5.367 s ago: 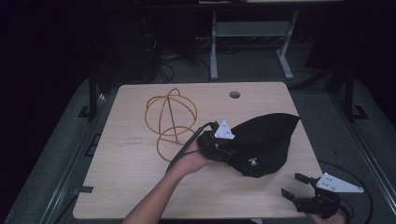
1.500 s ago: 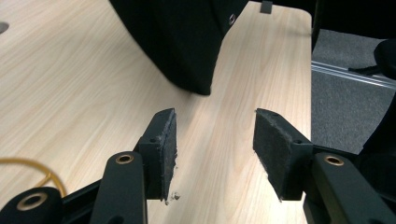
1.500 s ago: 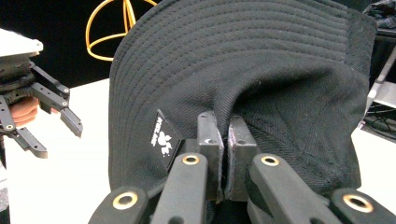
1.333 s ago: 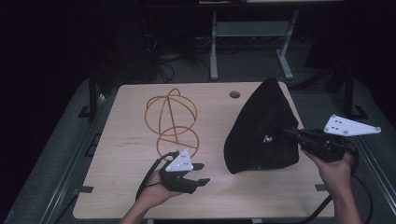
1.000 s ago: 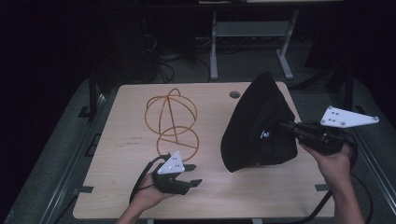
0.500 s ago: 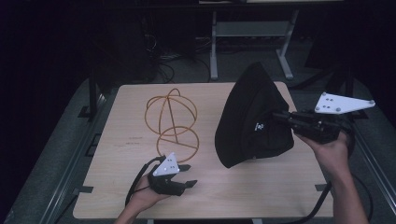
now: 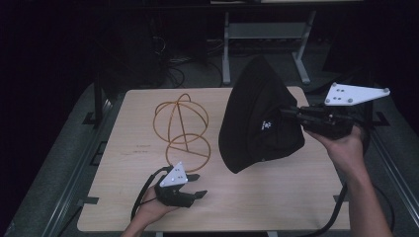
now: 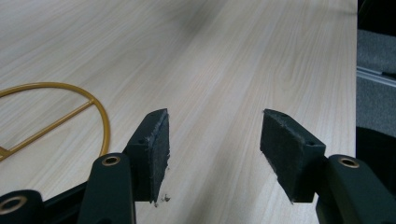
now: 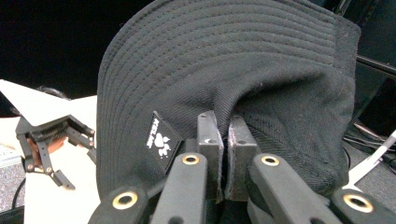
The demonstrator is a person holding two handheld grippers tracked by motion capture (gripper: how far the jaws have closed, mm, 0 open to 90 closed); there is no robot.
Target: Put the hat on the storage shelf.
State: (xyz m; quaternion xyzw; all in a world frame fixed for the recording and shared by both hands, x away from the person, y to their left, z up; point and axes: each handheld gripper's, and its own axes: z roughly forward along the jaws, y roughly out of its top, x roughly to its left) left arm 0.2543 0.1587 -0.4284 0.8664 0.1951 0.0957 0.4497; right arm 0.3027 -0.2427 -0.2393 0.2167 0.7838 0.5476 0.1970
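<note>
Black hat [image 7: 262,118] is up off the counter [image 7: 296,197] now, right gripper [image 7: 291,112] clenched on its brim, centre-right; left gripper [image 7: 197,185], lower left, has just been opening, jaws empty, beside the wire stand [image 7: 182,126].

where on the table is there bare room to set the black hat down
Bare wood lies along the table's left edge, left of the gold wire stand, and across the near right, between the left tongs and the right forearm. It is crowded mid-table, where the black hat, pinched in the right tongs, hangs close beside the stand.
</note>
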